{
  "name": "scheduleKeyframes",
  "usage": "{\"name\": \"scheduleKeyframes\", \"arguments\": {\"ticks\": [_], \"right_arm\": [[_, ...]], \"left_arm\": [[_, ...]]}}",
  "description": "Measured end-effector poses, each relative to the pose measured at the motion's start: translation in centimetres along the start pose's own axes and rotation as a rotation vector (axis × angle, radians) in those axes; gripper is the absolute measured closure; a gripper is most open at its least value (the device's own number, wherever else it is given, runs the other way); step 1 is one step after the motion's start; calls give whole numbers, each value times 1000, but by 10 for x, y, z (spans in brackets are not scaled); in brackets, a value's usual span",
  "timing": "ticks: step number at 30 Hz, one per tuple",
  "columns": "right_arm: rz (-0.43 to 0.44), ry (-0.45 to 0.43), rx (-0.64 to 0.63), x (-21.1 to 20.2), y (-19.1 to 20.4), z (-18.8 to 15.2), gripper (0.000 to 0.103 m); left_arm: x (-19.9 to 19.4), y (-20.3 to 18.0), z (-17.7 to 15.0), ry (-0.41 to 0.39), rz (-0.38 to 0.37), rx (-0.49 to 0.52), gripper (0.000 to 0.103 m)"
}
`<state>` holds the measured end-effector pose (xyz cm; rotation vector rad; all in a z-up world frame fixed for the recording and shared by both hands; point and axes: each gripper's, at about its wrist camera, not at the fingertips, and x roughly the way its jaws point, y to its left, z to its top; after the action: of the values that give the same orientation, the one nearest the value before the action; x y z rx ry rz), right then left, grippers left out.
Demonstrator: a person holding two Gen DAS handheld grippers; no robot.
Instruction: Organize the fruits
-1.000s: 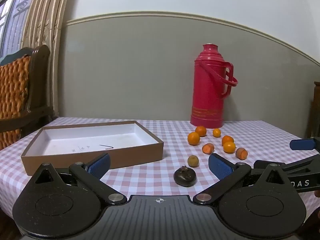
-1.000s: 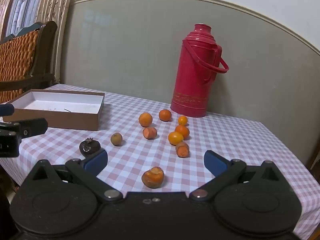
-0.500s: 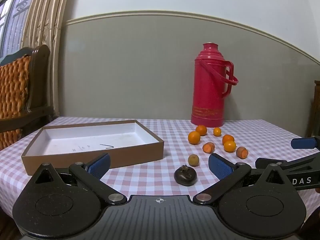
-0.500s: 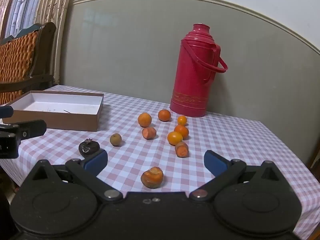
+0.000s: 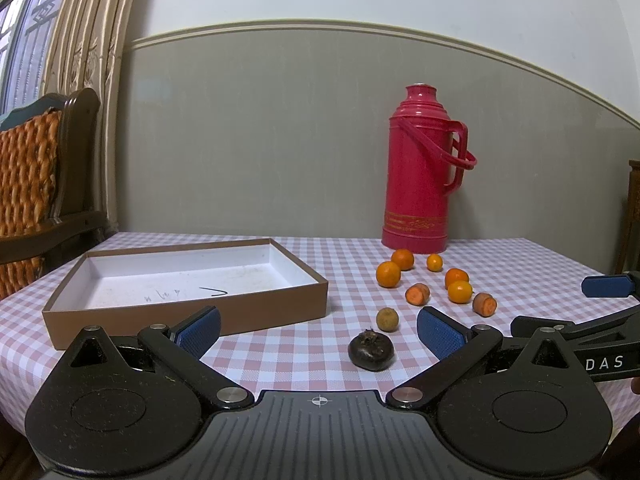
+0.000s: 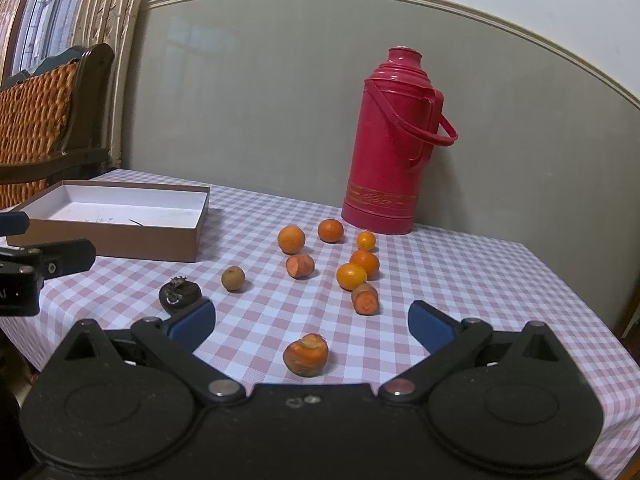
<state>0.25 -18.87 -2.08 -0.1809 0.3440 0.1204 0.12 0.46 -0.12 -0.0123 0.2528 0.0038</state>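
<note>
Fruits lie loose on the counter, its cloth a pink-and-white check, right of a shallow rectangular cardboard box, brown outside and white inside, long axis running left to right. Nearest it sit a dark, wrinkled round fruit and a small dull tan one. Further right, smooth round oranges mix with stubby cut carrot pieces, cut faces toward the cameras. A glossy red cylindrical thermos stands upright behind. The left gripper and right gripper both gape wide, holding nothing.
</note>
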Motion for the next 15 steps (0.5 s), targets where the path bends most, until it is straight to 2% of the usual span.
{"name": "scheduleKeyframes", "arguments": {"ticks": [15], "right_arm": [[1, 1, 2, 1, -1, 0, 6]], "left_arm": [[1, 0, 0, 4, -1, -2, 0]]}}
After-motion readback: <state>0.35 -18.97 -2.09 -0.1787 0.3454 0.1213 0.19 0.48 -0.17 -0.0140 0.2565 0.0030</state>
